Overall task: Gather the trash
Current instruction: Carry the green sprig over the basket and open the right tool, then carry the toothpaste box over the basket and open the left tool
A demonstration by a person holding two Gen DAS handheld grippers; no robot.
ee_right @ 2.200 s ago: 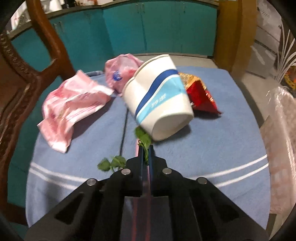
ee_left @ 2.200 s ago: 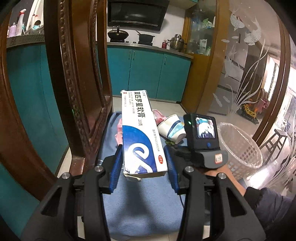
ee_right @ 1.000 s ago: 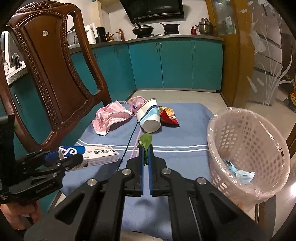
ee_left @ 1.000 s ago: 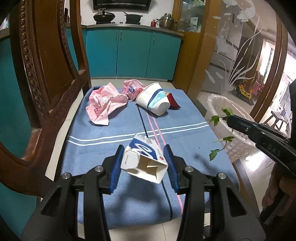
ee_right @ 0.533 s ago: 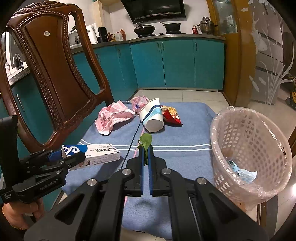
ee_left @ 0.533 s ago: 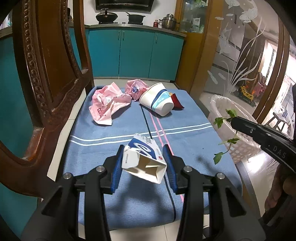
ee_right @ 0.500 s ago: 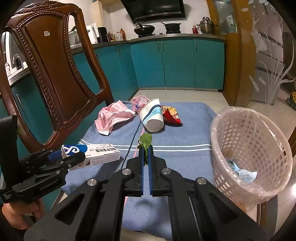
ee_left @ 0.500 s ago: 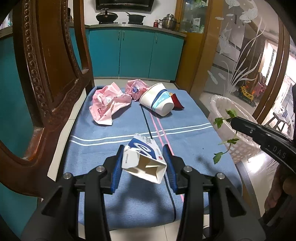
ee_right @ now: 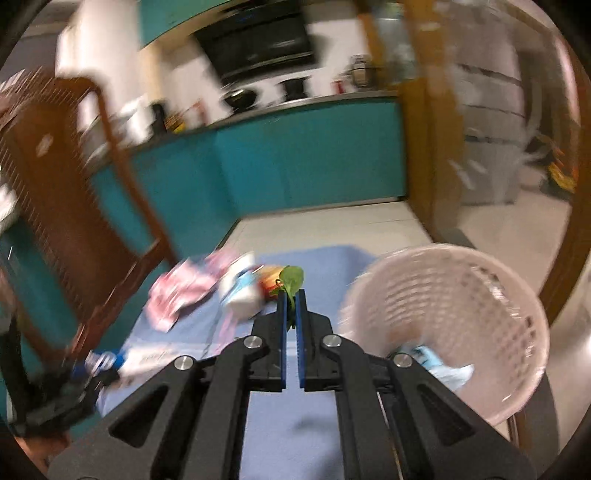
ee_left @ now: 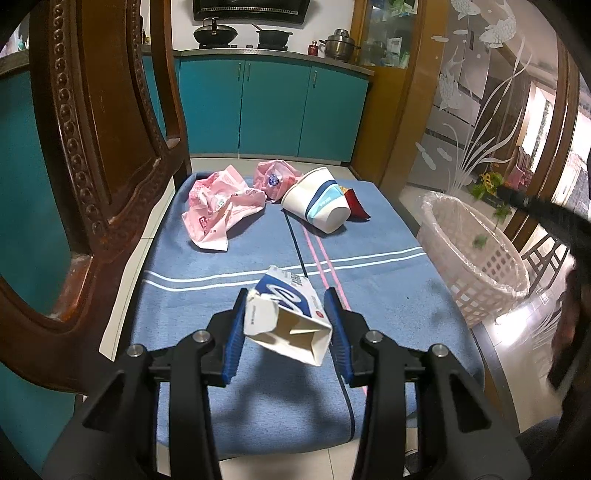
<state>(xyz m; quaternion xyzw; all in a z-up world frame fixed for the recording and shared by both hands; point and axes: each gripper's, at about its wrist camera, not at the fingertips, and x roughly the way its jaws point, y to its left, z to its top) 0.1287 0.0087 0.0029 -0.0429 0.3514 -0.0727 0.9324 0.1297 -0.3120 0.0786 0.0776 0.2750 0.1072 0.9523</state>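
Ointment box (ee_left: 291, 317) lengthwise between left fingers (ee_left: 236, 332), open end rearward

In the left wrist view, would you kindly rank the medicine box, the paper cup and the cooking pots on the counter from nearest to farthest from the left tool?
1. Medicine box: clamped between the fingers of the left tool.
2. Paper cup: on its side, far end of the blue cloth.
3. Cooking pots: back on the kitchen counter.
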